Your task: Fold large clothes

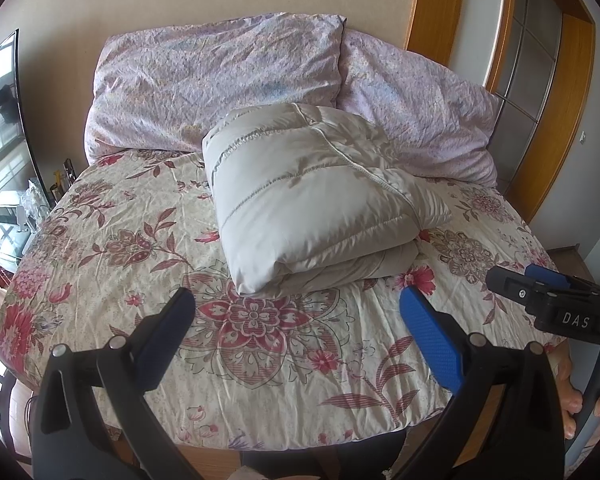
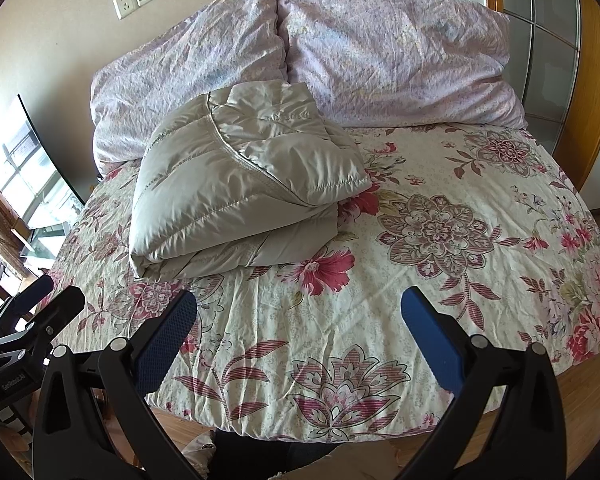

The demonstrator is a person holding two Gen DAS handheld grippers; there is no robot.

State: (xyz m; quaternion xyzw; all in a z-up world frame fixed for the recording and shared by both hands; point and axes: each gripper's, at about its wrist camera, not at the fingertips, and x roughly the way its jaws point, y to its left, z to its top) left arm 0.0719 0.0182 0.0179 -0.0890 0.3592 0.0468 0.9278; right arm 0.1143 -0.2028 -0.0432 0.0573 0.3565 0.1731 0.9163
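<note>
The padded grey jacket [image 1: 316,196] lies folded into a thick bundle on the floral bedspread [image 1: 112,248], its far end pressed up against the two lilac pillows [image 1: 220,80] at the head of the bed. Taking the jacket as the landmark, both tools sit on its near side, at the foot of the bed and well apart from it, with bare bedspread between.

The left gripper [image 1: 296,332] has its fingers spread wide and holds nothing. In its view the jacket lies straight ahead, a little beyond the gap between the fingers. The right gripper [image 2: 300,328] is likewise spread wide and empty. In its view the jacket [image 2: 240,172] sits ahead and off to the left, so its fingers aim at the bedspread beside the jacket's right edge, not at the bundle itself.

The bundle's long axis appears to run from the foot of the bed toward the pillows, angled slightly; the fisheye bends the outline, so that is only a fair reading. Its rounded folded edge faces the grippers, and the loose layered edges show on its right side.

The left gripper looks the better lined up with the jacket. The fold seems essentially done, so any coming move is likely a tidy-up reach forward across the bedspread.
</note>
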